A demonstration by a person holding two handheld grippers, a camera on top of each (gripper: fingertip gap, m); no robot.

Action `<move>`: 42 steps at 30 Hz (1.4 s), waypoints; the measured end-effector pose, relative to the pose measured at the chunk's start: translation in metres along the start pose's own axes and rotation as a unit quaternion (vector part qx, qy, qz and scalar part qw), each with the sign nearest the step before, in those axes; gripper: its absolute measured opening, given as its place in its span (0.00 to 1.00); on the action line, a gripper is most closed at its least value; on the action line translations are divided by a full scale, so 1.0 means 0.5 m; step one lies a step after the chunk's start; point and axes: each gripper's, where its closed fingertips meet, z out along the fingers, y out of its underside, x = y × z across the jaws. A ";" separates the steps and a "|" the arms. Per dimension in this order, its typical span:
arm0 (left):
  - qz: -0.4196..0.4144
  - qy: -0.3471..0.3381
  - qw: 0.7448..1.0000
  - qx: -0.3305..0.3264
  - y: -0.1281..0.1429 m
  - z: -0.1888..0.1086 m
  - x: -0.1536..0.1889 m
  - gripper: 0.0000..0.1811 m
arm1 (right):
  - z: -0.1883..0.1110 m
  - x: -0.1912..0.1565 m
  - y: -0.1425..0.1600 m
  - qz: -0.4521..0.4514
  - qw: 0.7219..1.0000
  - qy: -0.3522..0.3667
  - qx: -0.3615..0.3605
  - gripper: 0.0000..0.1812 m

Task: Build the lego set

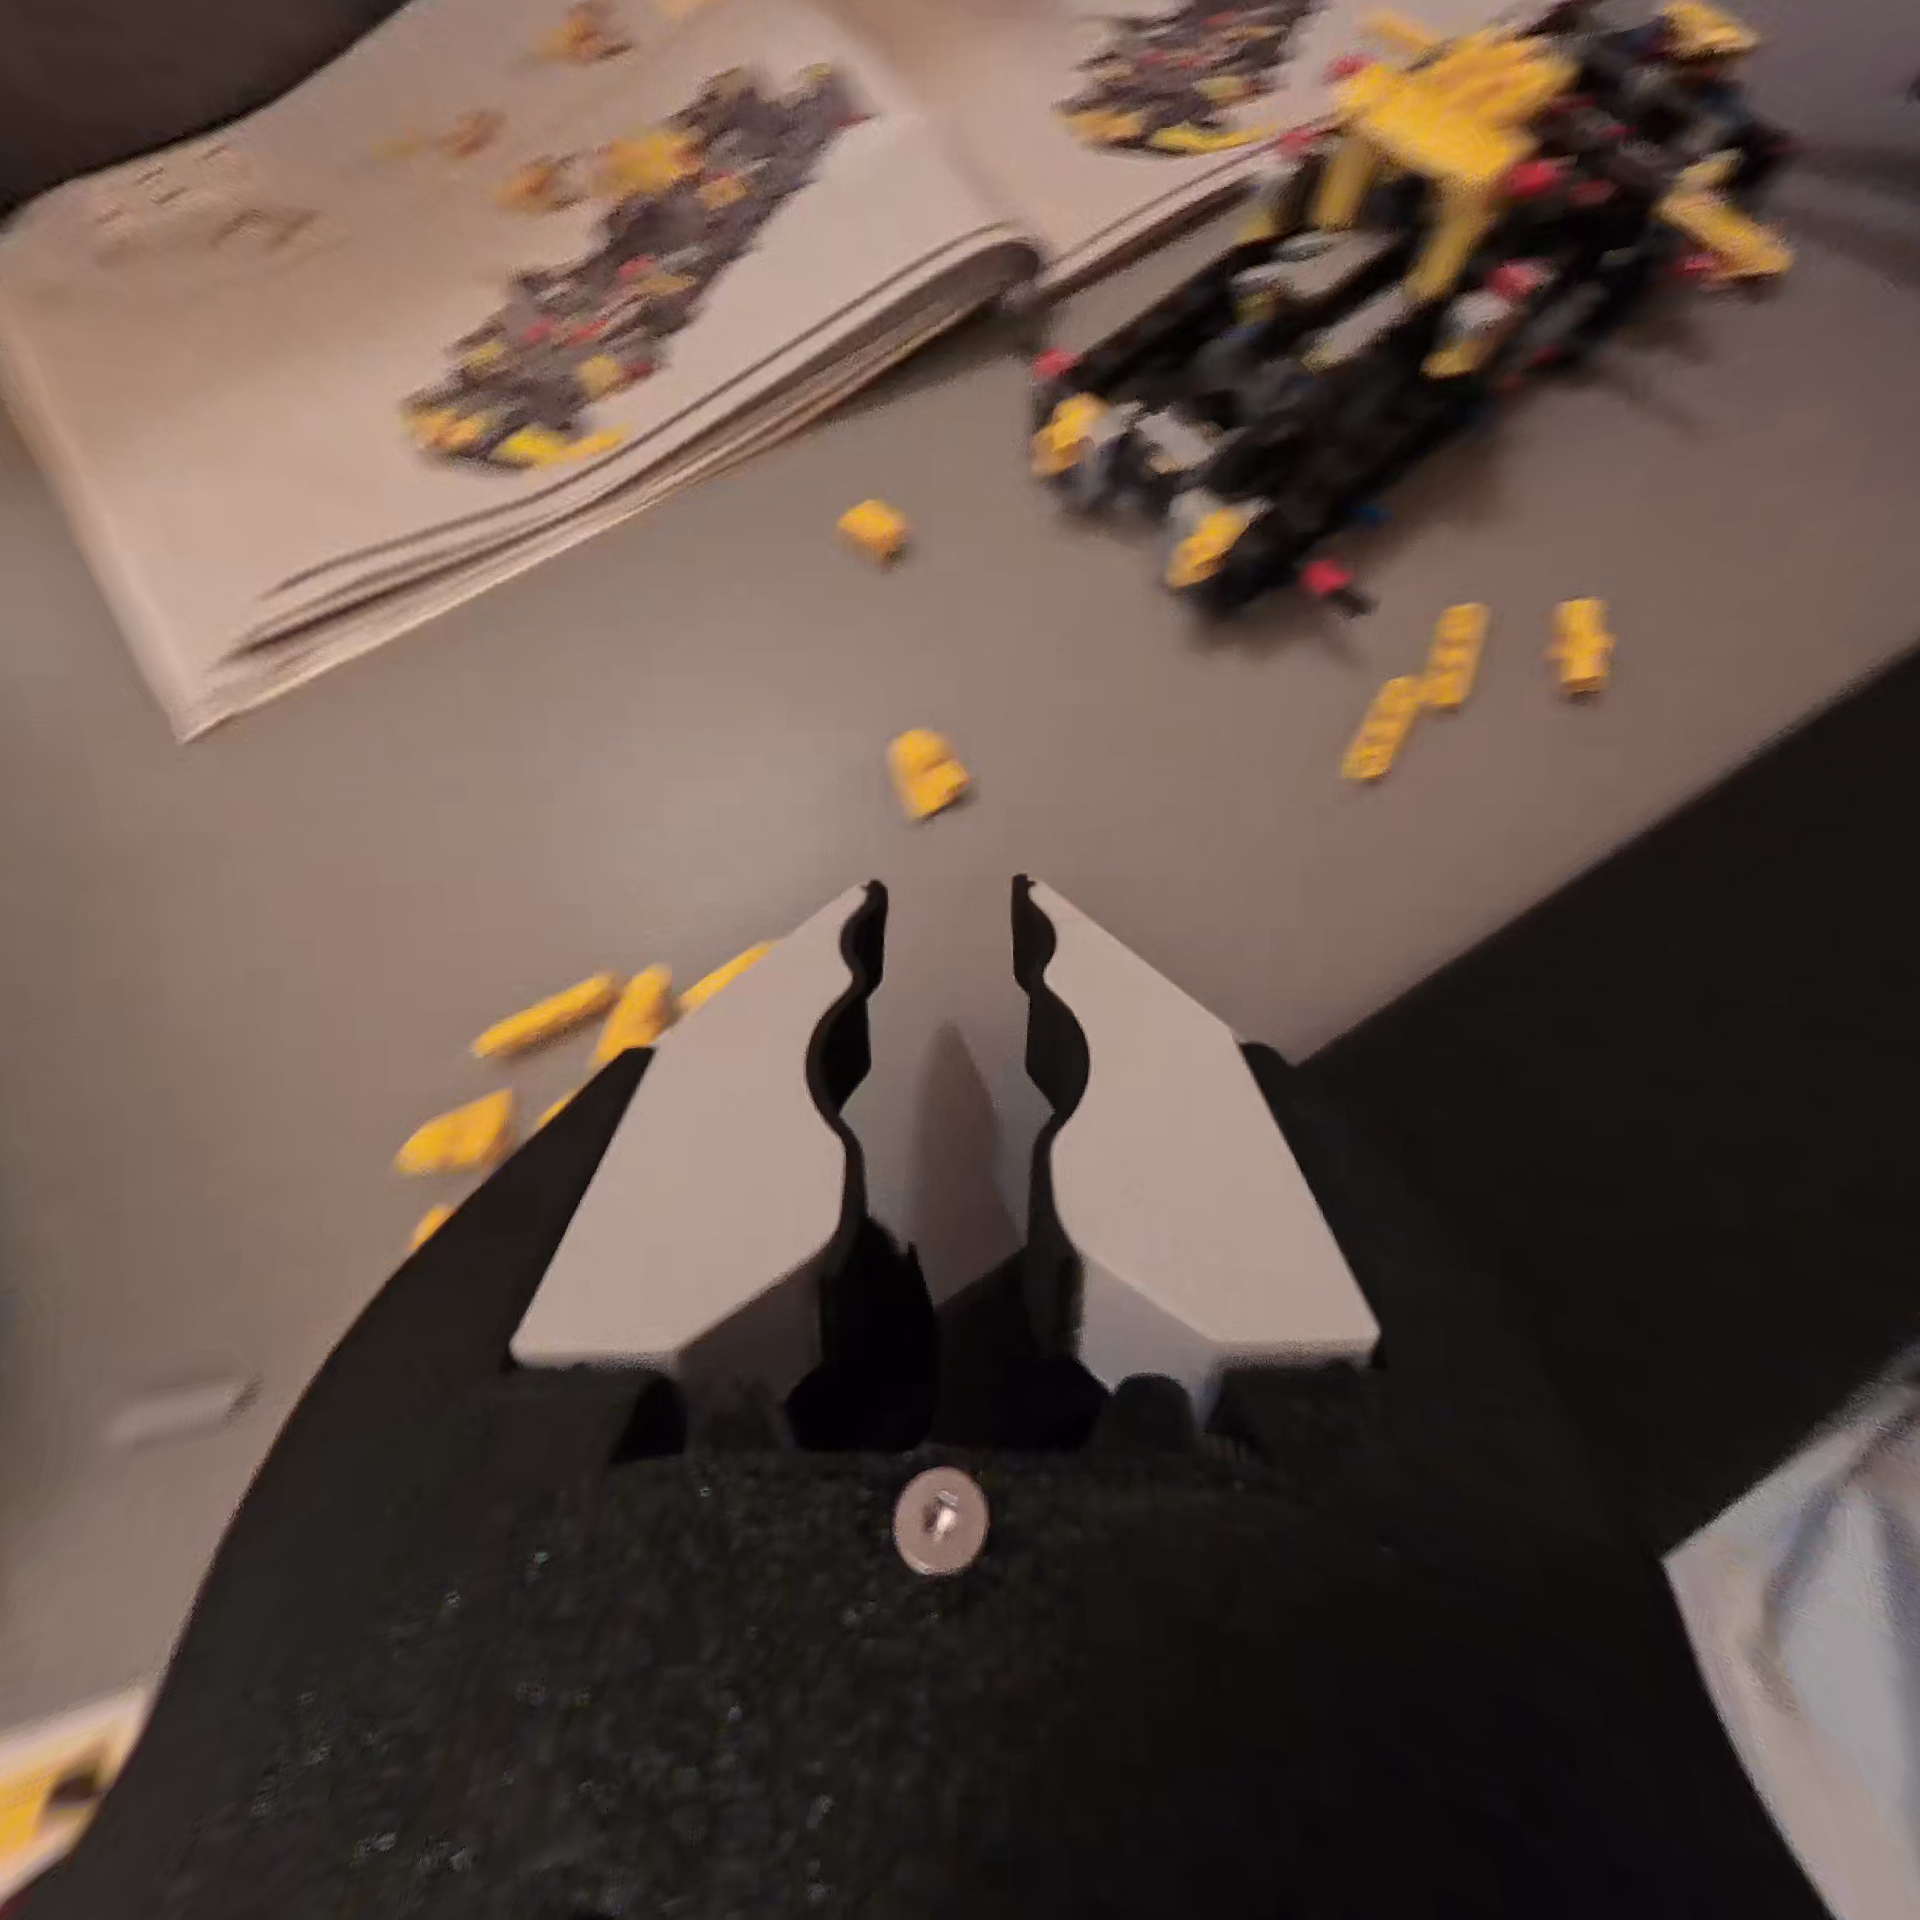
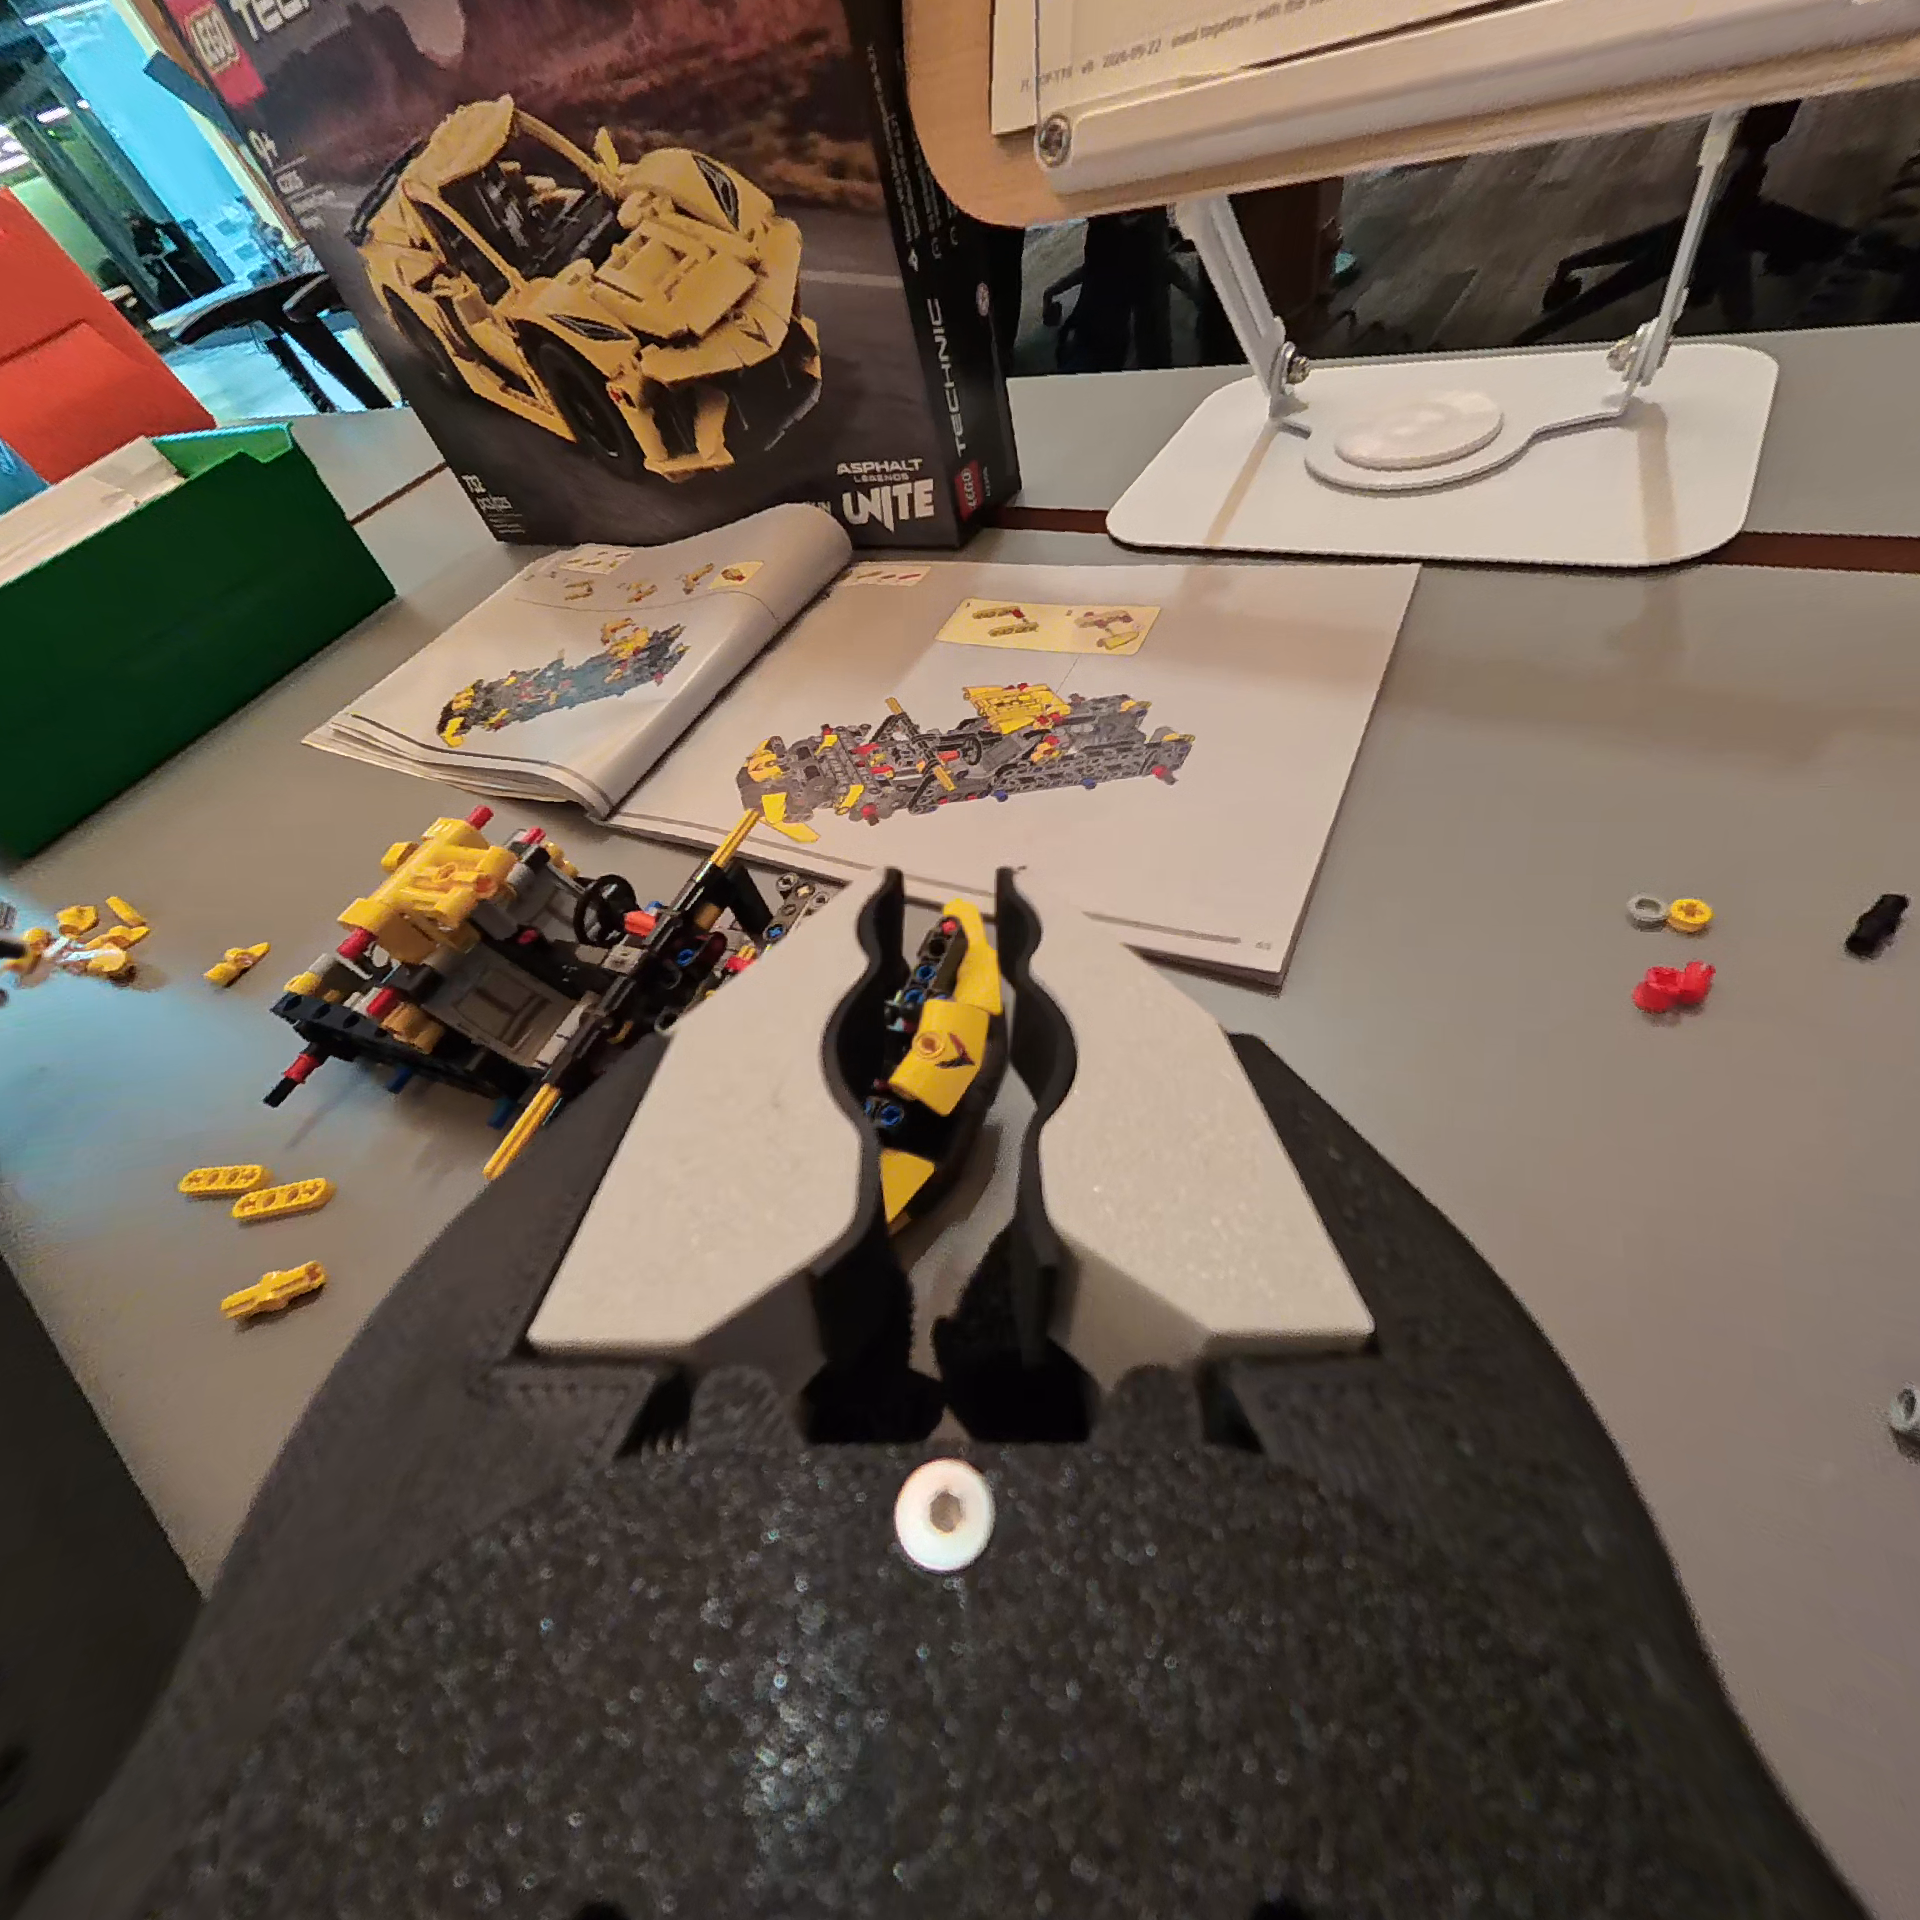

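R wrist: car chassis (image 2: 499, 987) beside booklet (image 2: 1039, 748)

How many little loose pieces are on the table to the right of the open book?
5: a grey ring touching a yellow ring, a black pin farther right, a red piece nearer, a grey piece at the picture's edge. More may lie outside.

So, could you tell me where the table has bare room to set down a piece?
Bare table lies right of the right gripper, between the instruction book and the small red piece. Left of the half-built car it is crowded with loose yellow pieces.
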 end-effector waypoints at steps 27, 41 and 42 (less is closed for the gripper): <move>0.018 -0.090 0.995 -0.038 0.083 -0.016 -0.207 0.09 | 0.020 0.025 0.031 -0.014 0.999 0.030 -0.035 0.09; 0.123 0.221 0.967 0.023 -0.106 0.124 0.310 0.09 | 0.005 -0.024 0.001 -0.072 0.997 0.011 -0.014 0.08; 0.143 0.220 0.965 0.016 -0.107 0.137 0.333 0.09 | 0.004 -0.026 0.001 -0.078 0.997 0.011 -0.015 0.08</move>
